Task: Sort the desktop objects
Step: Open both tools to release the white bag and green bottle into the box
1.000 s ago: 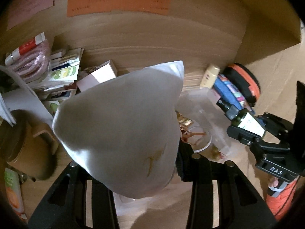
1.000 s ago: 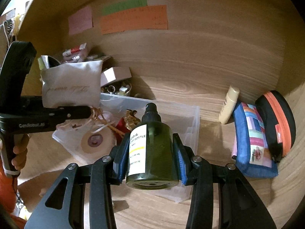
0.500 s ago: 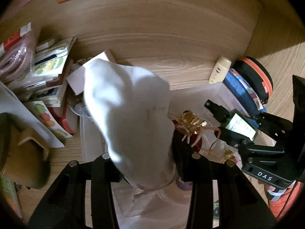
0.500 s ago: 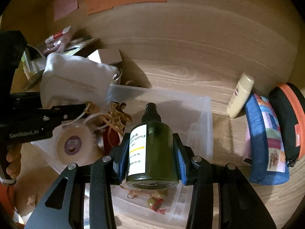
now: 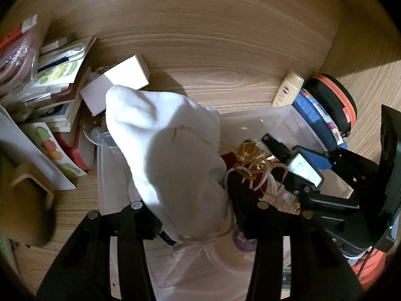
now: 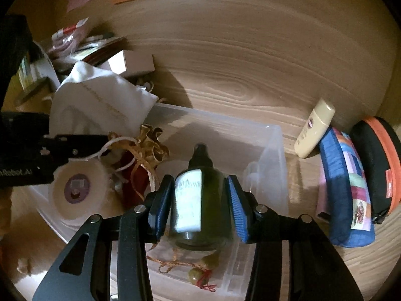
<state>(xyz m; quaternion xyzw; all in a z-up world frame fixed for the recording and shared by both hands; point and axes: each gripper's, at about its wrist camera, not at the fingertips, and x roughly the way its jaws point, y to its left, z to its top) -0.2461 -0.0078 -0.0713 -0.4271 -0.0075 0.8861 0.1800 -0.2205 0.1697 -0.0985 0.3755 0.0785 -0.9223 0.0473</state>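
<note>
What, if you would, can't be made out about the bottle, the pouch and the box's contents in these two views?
- Green bottle: label text blurred in the right wrist view.
- White pouch: its contents are hidden by the cloth; in the left wrist view it covers the left gripper's pads.
- Clear box: its near-left floor is covered by the tape roll and ribbons.

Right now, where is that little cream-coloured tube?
The cream tube leans against the wooden back wall at right, between the clear bin and the blue pouch.
</note>
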